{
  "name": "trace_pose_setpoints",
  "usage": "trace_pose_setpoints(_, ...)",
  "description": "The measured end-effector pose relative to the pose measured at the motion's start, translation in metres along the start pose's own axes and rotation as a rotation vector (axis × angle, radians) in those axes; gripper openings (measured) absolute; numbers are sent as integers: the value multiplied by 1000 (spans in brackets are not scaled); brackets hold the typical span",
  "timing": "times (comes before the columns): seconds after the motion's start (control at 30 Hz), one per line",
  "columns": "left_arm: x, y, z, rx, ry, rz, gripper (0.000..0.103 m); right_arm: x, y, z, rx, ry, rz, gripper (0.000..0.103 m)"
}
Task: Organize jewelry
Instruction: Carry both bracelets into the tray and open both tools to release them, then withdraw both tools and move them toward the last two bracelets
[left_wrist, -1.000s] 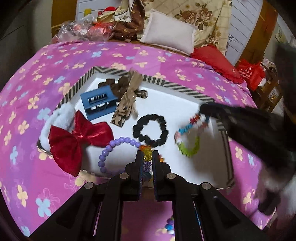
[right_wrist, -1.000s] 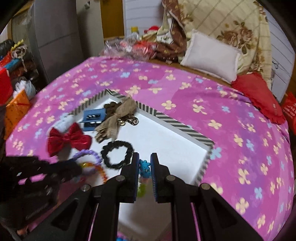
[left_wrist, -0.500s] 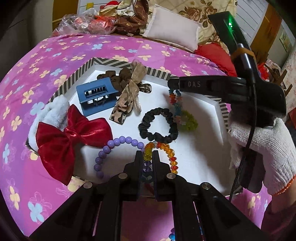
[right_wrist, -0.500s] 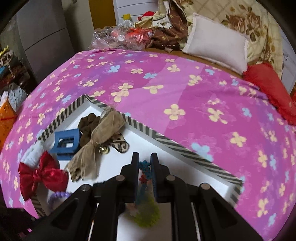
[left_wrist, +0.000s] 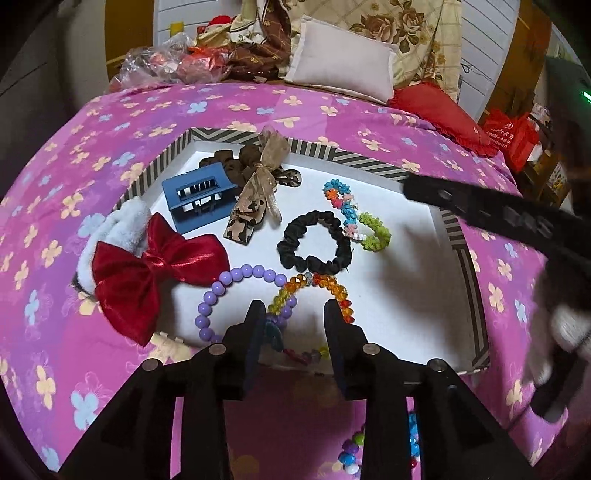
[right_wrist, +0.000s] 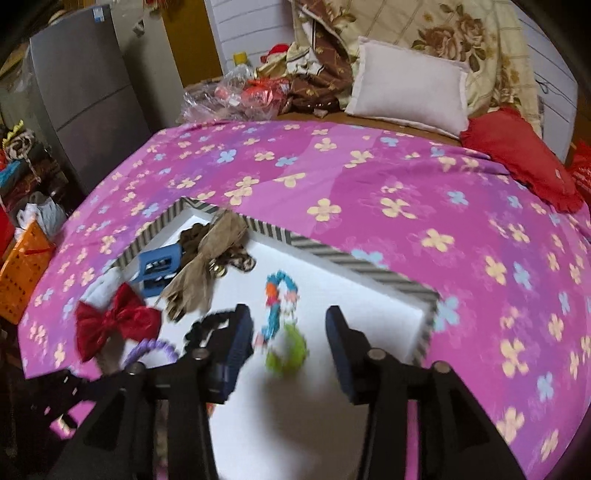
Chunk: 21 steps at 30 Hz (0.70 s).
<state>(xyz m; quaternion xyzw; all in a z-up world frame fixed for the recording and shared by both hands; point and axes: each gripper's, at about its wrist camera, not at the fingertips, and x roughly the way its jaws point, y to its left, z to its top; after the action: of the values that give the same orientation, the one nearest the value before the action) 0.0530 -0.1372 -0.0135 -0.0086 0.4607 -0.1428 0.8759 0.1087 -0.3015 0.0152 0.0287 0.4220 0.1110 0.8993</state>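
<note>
A white tray with a striped rim (left_wrist: 354, 157) (right_wrist: 332, 254) lies on the pink flowered bed. In it lie a multicolour flower-bead bracelet (left_wrist: 354, 214) (right_wrist: 280, 317), a black scrunchie (left_wrist: 314, 243), a purple bead bracelet (left_wrist: 221, 291) and an orange-yellow crystal bracelet (left_wrist: 317, 286). My left gripper (left_wrist: 293, 310) is open over the tray's near edge, with the crystal bracelet lying between and under its fingers. My right gripper (right_wrist: 290, 317) is open just above the flower-bead bracelet, which lies free on the tray.
A red bow on a white fuzzy band (left_wrist: 147, 266), a blue claw clip (left_wrist: 197, 195) and a tan ribbon bow (left_wrist: 258, 188) fill the tray's left side. More beads (left_wrist: 354, 458) lie on the bedspread below. Pillows (right_wrist: 406, 99) and clutter line the far edge.
Both grippers opened. The right let the flower-bead bracelet down on the tray beside the scrunchie and drew back. The left released the crystal bracelet onto the tray's near part.
</note>
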Motion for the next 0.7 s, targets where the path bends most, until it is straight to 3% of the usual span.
trace_pose_setpoints(0.07, -5, -2, -3, 7, -7, 6, 33, -15, 1, -12, 1, -17, -7, 55)
trace_pose_setpoints(0.27, -22, -6, -12, 18, -42, 31, 33, -51, 5, -45, 41, -75, -12, 59)
trace_pose_setpoints(0.43, -40, -7, -22, 21, -83, 59, 33, -78, 12, -67, 65, -145, -83, 69)
trace_pose_setpoints(0.7, -65, -5, -38, 6, -138, 93, 33, -113, 36, -94, 35, -194, -111, 69)
